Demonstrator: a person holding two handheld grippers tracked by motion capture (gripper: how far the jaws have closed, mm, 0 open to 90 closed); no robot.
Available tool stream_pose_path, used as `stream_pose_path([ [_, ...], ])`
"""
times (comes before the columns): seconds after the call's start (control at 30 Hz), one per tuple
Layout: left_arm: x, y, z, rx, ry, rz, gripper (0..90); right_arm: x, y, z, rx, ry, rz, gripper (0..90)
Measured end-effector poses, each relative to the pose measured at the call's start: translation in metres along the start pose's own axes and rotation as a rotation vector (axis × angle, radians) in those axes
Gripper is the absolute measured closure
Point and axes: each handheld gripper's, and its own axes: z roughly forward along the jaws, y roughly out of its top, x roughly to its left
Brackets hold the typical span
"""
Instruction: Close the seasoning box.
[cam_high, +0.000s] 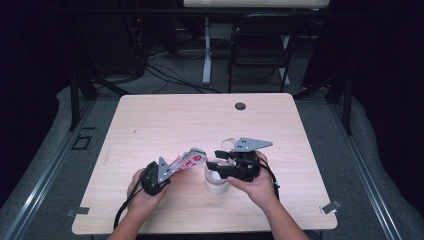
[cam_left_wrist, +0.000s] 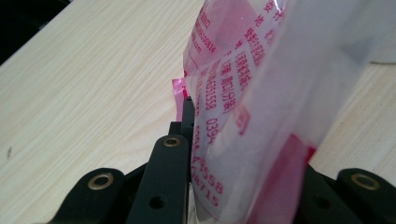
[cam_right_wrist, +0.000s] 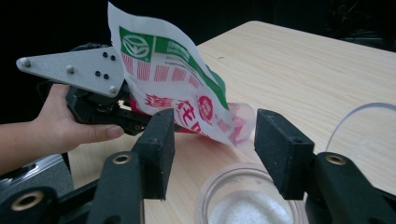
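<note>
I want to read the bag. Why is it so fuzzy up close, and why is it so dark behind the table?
Left gripper view: the bag sits too near the lens, so its right half blurs. High view: light falls on the table; the room behind stays dim.

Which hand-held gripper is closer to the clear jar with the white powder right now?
Right. The right hand-held gripper hangs directly above the jar, jaws open over its mouth. The left hand-held gripper sits off to the jar's left, shut on the bag, whose mouth tilts toward the jar.
</note>
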Motion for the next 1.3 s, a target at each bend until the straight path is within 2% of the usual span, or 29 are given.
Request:
stream_pose_path([
  [0.03,0.003,-0.001,-0.001,-0.003,-0.006,-0.027,79.8,0.0,0.0,0.0,0.006,-0.006,0.003,46.8],
  [0.17,0.011,-0.005,-0.003,-0.017,-0.016,-0.09,79.7,0.0,0.001,-0.002,0.003,-0.013,0.003,46.8],
  [0.33,0.023,-0.011,-0.007,-0.03,-0.006,-0.168,79.7,-0.001,0.001,-0.001,0.007,-0.012,0.0,47.1],
  [0.5,0.038,-0.02,-0.013,-0.034,0.041,-0.234,79.6,-0.002,0.0,0.0,0.024,-0.035,-0.018,47.4],
  [0.67,0.051,-0.028,-0.018,-0.012,0.125,-0.277,79.4,-0.002,-0.001,0.002,0.027,-0.028,-0.006,48.4],
  [0.7,0.055,-0.031,-0.019,-0.013,0.14,-0.298,79.4,-0.003,-0.001,0.002,0.028,-0.027,-0.003,48.4],
  [0.8,0.064,-0.037,-0.022,-0.009,0.16,-0.334,79.5,-0.004,-0.002,0.002,0.032,-0.03,0.005,48.6],
  [1.03,0.084,-0.06,-0.022,0.004,0.205,-0.465,79.6,-0.007,-0.002,0.001,0.035,-0.022,0.027,52.5],
  [1.2,0.086,-0.065,-0.017,0.034,0.218,-0.475,79.6,-0.007,-0.003,0.001,0.053,-0.009,0.006,57.0],
  [1.3,0.087,-0.068,-0.014,0.043,0.211,-0.488,79.5,-0.007,-0.003,0.002,0.065,-0.009,-0.002,58.4],
])
